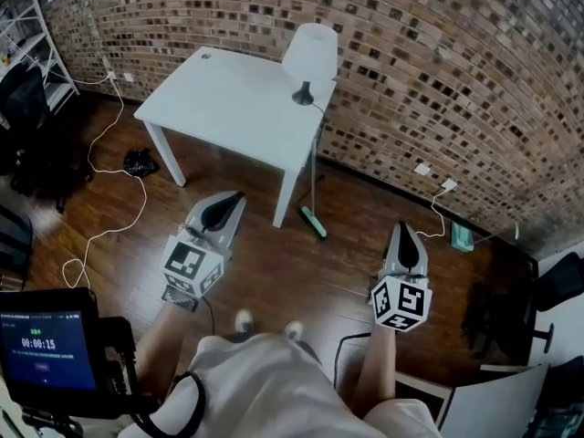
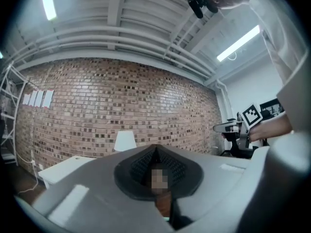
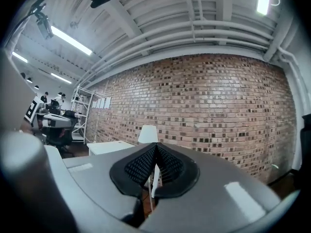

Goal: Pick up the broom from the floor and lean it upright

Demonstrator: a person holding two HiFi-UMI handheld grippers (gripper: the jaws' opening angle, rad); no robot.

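The broom (image 1: 314,179) stands upright with its thin handle against the edge of the white table (image 1: 228,108) and its green head (image 1: 314,223) on the wooden floor. My left gripper (image 1: 234,197) is held level, left of and nearer than the broom head, its jaws together with nothing between them. My right gripper (image 1: 401,228) hovers to the broom's right, also shut and empty. In the left gripper view the left gripper's own tip (image 2: 156,148) points at the brick wall, and the right gripper (image 2: 232,126) shows at the right. In the right gripper view that gripper's jaws (image 3: 156,145) meet in front of the table.
A lamp with a white shade (image 1: 310,53) stands on the table near the broom handle. White cables (image 1: 109,217) and a black bundle (image 1: 140,162) lie on the floor at left. A screen (image 1: 41,345) sits at bottom left; dark chairs (image 1: 557,281) stand at right.
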